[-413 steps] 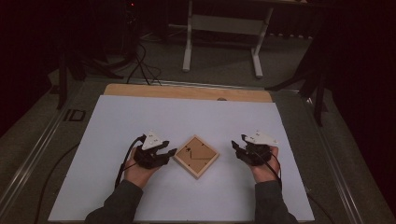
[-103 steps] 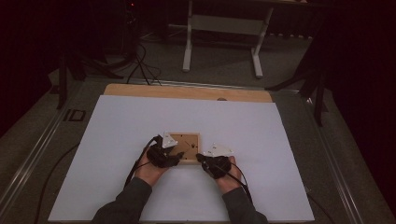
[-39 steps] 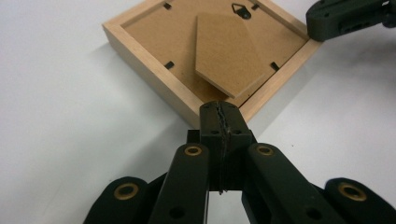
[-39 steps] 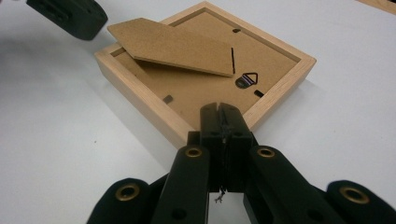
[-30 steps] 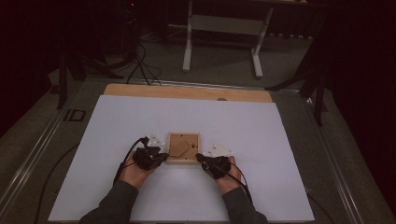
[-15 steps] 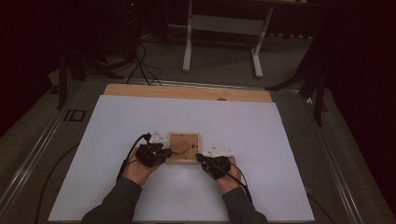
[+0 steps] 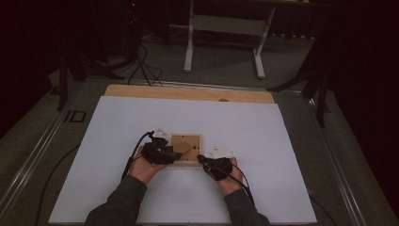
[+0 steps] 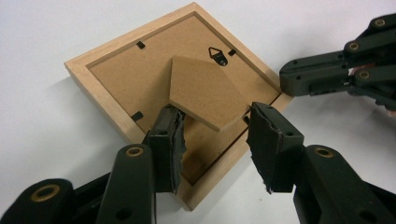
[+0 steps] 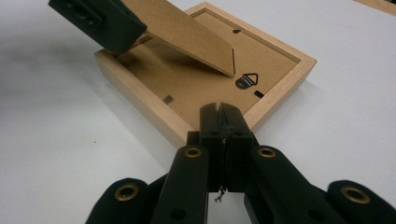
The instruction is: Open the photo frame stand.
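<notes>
A wooden picture frame [image 7: 186,143] lies face down on the white sheet, its brown backing [image 8: 135,79] up and a metal hanger [image 8: 217,53] near one corner. Its cardboard stand flap [image 8: 205,91] is lifted at an angle. My left gripper [image 8: 215,135] is at the frame's left side; its jaws have just been opening and now straddle the flap's lower edge without pressing it. My right gripper [image 9: 219,114] is shut with nothing in it, its tip resting against the frame's near right corner [image 7: 200,157]. In the right gripper view, a left jaw [image 9: 95,18] sits by the raised flap [image 9: 187,37].
The white sheet [image 7: 282,141] covers most of the table, with a strip of wood [image 7: 188,92] showing along the far edge. Metal rails [image 7: 33,155] run along both sides. Cables [image 7: 141,66] and a white stand's legs [image 7: 221,47] are on the floor beyond.
Since the earliest frame both hands have closed in on the frame, which has turned from a diamond to square. In the last second the left hand edged slightly toward the frame.
</notes>
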{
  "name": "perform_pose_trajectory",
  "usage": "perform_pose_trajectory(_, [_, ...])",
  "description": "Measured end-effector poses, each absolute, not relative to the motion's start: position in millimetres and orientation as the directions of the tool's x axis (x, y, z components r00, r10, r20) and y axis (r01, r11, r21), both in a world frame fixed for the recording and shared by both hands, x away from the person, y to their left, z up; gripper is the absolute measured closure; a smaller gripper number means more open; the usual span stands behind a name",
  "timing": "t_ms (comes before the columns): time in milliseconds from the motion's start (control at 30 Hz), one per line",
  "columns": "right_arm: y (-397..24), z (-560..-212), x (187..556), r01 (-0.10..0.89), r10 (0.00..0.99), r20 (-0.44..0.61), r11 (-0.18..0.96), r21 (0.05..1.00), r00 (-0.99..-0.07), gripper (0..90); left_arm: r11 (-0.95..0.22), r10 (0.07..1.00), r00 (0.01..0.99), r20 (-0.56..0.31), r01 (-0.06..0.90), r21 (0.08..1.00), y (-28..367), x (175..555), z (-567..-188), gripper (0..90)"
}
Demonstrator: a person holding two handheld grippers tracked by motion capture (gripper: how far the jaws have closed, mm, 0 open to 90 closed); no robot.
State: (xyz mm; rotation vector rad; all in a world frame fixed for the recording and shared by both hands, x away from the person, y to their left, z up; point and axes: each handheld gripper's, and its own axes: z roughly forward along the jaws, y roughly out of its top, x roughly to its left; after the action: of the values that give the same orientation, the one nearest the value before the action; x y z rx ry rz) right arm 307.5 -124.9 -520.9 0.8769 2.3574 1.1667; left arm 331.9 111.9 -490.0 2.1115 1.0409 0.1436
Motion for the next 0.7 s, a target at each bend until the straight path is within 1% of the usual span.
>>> perform_pose_trajectory(233, [-124.9,-521.0,307.7,0.365,0.671,-0.052,0.465,0.807,-0.740,88.5,-0.357,0.720,0.646,-0.251,0.656,0.665,108.3,339.2,-489.6,52.7])
perform_pose_trajectory(333, [-124.9,-521.0,307.6,0.365,0.670,-0.051,0.465,0.807,-0.740,88.5,-0.320,0.719,0.625,-0.302,0.684,0.655,109.2,343.7,-490.6,51.4])
perform_pose_trajectory(367, [-124.9,-521.0,307.6,0.365,0.670,-0.051,0.465,0.807,-0.740,88.5,-0.320,0.719,0.625,-0.302,0.684,0.655,109.2,343.7,-490.6,51.2])
perform_pose_trajectory(400, [-125.1,-520.9,307.7,0.365,0.670,-0.053,0.466,0.806,-0.740,88.0,-0.299,0.721,0.612,-0.324,0.697,0.652,109.2,345.4,-491.1,50.8])
perform_pose_trajectory(533, [-125.0,-520.9,307.7,0.367,0.672,-0.051,0.464,0.806,-0.738,87.5,-0.276,0.718,0.598,-0.357,0.715,0.642,109.7,349.3,-492.2,50.1])
perform_pose_trajectory(700, [-125.0,-521.0,307.7,0.366,0.672,-0.052,0.464,0.807,-0.739,87.4,-0.282,0.715,0.599,-0.361,0.719,0.635,108.5,352.0,-492.2,50.1])
